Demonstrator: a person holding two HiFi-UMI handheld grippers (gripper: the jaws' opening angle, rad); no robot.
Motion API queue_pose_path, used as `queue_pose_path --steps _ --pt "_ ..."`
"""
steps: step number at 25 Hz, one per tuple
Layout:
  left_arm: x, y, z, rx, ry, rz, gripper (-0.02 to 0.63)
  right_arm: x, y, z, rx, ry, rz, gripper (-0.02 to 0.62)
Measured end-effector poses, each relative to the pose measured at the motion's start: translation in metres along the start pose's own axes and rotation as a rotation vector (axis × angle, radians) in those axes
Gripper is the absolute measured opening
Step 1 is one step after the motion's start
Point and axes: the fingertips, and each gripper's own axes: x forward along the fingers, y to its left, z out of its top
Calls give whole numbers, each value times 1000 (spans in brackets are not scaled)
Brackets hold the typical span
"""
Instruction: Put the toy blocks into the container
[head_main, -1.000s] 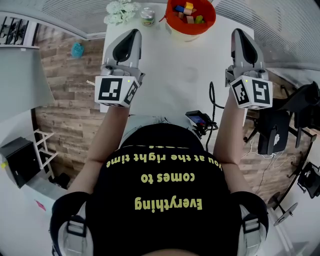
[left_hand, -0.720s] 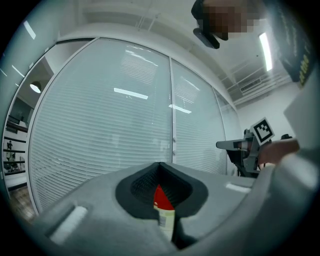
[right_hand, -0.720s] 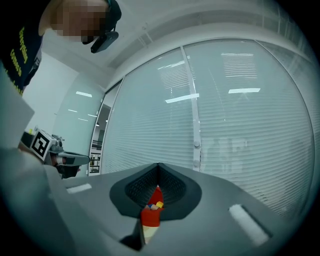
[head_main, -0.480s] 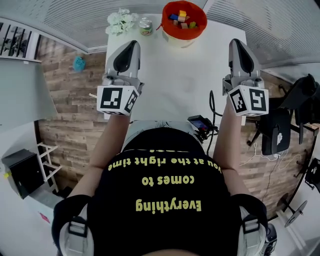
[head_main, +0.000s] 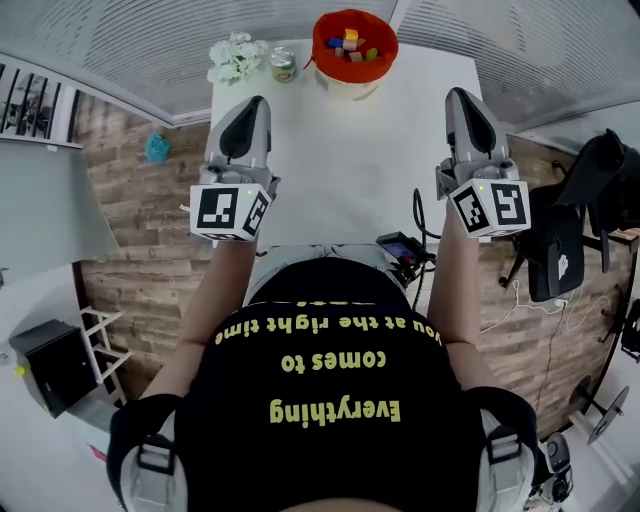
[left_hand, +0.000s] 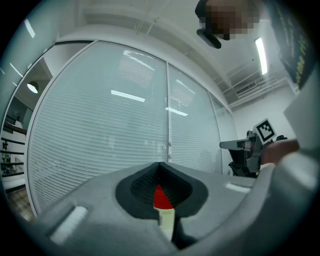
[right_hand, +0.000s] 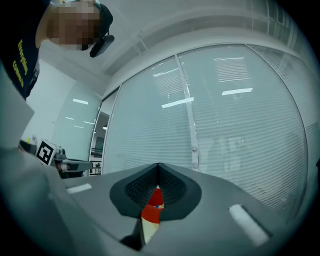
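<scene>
Both tongs are clenched and carry nothing. The left tongs (head_main: 250, 103) and the right tongs (head_main: 460, 96) are held level over the table (head_main: 340, 160), well apart, one at each side edge. In each gripper view the jaws meet at the tips, and only a sliver of red shows through the slit behind them.

That red is the container (head_main: 355, 60), well ahead of the tongs and about midway between them, near the far edge. The blocks (head_main: 350, 44) lie heaped inside it: small pieces in red, yellow, blue and green. I see no block loose on the table, so the job looks done.

The blocks look light and stiff, with hard, smooth faces that could slide out of a slack pinch. If one had to be lifted, I would pinch it across two flat, opposite faces near its middle. Heaped as they are, nudging one would likely shift the others.

Ahead of the left tongs are white flowers (head_main: 235, 57), with a small can (head_main: 284, 64) between them and the container. Behind the right tongs, at the near edge, lie a small dark device (head_main: 400, 246) and a black cable (head_main: 419, 212). The table between the tongs and the container is bare, so nothing blocks the way.
</scene>
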Motion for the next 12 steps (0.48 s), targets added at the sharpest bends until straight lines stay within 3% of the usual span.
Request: queue_pose_path --steps 12 --pt "4 -5 -1 0 -7 -24 -2 -8 6 1 -2 -6 0 6"
